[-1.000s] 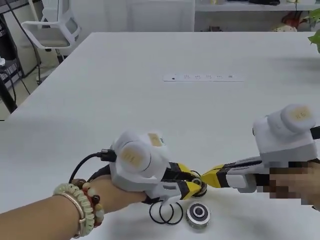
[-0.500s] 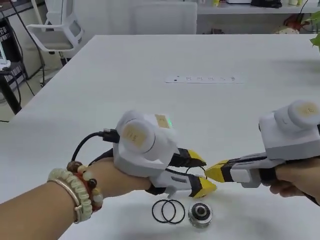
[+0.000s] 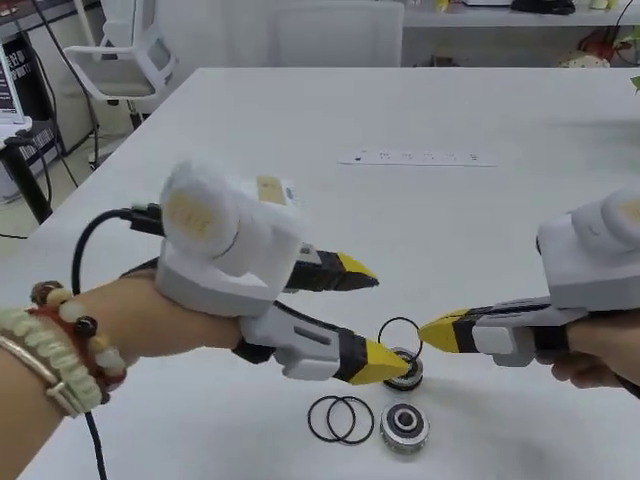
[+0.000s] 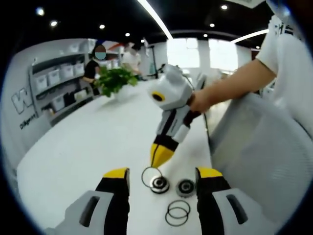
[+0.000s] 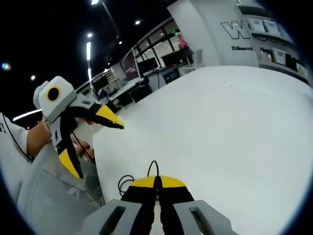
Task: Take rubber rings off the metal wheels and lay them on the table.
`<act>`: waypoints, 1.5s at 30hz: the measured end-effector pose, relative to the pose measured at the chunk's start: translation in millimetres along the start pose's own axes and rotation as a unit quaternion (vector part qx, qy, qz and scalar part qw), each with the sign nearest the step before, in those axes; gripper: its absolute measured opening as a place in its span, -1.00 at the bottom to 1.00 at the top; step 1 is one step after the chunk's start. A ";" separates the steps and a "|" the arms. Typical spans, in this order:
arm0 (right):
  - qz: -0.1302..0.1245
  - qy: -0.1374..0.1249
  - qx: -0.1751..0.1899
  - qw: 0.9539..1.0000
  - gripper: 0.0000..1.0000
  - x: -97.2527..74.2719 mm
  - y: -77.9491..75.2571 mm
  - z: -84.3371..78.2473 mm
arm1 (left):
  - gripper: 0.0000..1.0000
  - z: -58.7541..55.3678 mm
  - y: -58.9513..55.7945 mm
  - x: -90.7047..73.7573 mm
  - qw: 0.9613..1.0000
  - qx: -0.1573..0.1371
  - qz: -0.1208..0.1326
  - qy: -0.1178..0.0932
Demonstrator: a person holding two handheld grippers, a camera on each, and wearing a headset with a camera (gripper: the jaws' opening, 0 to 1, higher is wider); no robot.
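Over the white table (image 3: 300, 150), we are holding the left gripper (image 3: 380, 318) wide open and empty, the right gripper (image 3: 430, 330) pinching closed on a rubber ring (image 3: 400, 319) above one metal wheel (image 3: 406, 377); two rings (image 3: 341, 419) are lying beside another wheel (image 3: 404, 425).

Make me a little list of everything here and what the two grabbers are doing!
table: white
left gripper: open, jaws wide apart, holding nothing
right gripper: shut, pinching a rubber ring at its tips
held ring: stands upright right above a metal wheel; cannot tell if it is fully off
second wheel: nearer the person, nothing gripping it
loose rings: two, overlapping, flat on the table beside the second wheel
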State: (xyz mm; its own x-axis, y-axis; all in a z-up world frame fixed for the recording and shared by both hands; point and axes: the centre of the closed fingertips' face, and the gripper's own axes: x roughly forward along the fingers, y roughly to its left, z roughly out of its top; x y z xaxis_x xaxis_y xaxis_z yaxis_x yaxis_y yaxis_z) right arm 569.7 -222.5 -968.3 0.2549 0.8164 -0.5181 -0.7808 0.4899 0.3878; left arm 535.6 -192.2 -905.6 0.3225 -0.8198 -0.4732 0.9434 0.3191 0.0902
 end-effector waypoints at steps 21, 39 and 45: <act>0.024 -0.026 -0.020 0.999 -1.00 -2.2 25.2 22.3 | 0.52 -13.5 5.5 -87.0 0.995 -0.019 0.092 -0.025; 0.070 -0.021 -0.046 0.996 -1.00 15.5 63.8 26.5 | 0.85 -50.7 -2.1 -101.4 0.987 -0.088 0.132 -0.028; 0.083 0.007 -0.057 0.995 -1.00 25.2 72.9 12.7 | 0.92 -59.8 -6.5 -97.9 0.986 -0.100 0.128 -0.020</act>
State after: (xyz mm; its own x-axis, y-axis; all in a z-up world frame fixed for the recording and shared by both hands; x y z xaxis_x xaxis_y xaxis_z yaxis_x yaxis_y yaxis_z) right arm 526.4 -162.3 -943.4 0.1091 0.8784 -0.4652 -0.8718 0.3094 0.3798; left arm 493.3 -85.6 -912.2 0.5552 -0.7170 -0.4215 0.7975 0.6028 0.0252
